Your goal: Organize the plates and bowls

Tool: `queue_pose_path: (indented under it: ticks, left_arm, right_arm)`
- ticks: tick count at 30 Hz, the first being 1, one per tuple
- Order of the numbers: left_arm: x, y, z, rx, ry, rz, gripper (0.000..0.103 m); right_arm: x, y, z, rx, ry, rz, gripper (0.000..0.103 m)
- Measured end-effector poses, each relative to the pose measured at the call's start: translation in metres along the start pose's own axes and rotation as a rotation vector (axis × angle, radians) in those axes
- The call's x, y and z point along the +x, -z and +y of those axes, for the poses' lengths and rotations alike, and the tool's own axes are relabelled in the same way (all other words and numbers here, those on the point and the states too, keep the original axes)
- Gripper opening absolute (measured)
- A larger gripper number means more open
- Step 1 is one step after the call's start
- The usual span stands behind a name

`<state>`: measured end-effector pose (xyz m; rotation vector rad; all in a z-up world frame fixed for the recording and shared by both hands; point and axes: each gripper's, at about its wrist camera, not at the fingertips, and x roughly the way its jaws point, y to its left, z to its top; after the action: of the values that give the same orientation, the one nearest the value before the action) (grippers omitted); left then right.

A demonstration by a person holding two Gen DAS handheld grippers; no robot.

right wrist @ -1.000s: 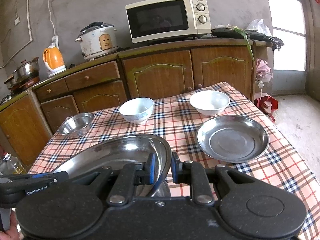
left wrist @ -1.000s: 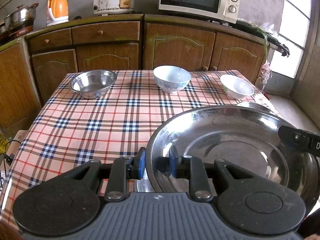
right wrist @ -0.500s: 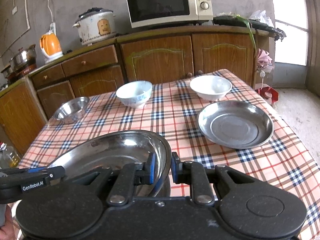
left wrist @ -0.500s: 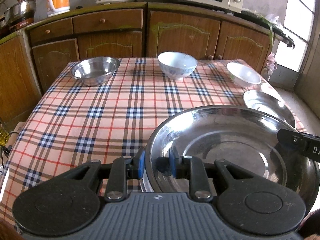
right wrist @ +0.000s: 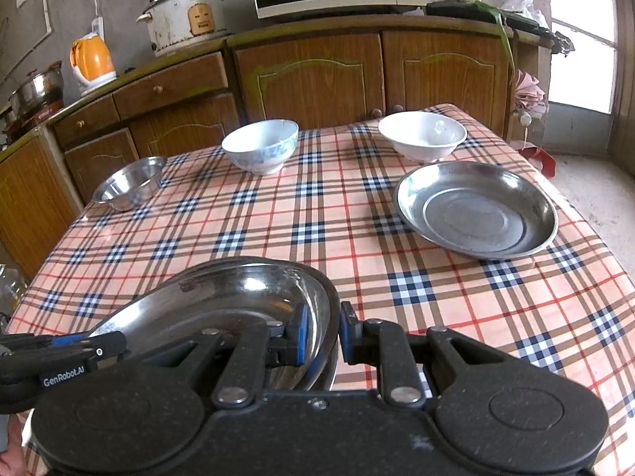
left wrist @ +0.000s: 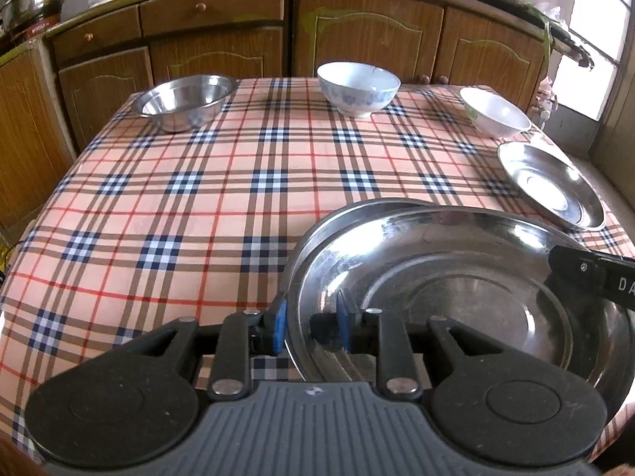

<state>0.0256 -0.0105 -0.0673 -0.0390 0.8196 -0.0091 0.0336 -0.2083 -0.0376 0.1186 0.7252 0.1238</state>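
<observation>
both tools are pinching one large steel plate at the bottom of each frame: the left tool [left wrist: 308, 319] is gripping its near-left rim with the blue pads pressed onto the thin metal, and the right tool [right wrist: 320, 333] is gripping the opposite rim in the same way. the held steel plate [left wrist: 456, 285] is sitting just over a second plate [left wrist: 349, 208], whose rim is peeking out behind it at centre frame, so this is looking like a stacking step that is nearly finished; whether the two are already touching is not clear. another steel plate [right wrist: 476, 208] is lying at right of the right-wrist frame, with a white bowl [right wrist: 422, 135] above it, a blue patterned bowl [right wrist: 260, 148] at upper centre and a steel bowl [right wrist: 129, 182] at left, all on the checked table [left wrist: 198, 198]. the risk from here is the slick rim sliding out of one pinch, or the upper plate landing off-centre and rocking if one side is being let go first.
</observation>
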Motion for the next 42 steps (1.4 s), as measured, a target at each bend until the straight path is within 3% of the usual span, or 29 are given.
queue_pose_path:
  ticks: [19, 42]
  left_arm:
    - [0.019, -0.017, -0.003, 0.015, -0.018, -0.016, 0.025]
    - [0.033, -0.014, -0.001, 0.033, -0.037, 0.010, 0.025]
  right_arm:
    - [0.030, -0.011, 0.000, -0.029, 0.005, -0.001, 0.022]
    - [0.049, 0.000, -0.001, -0.051, -0.010, 0.080, 0.024]
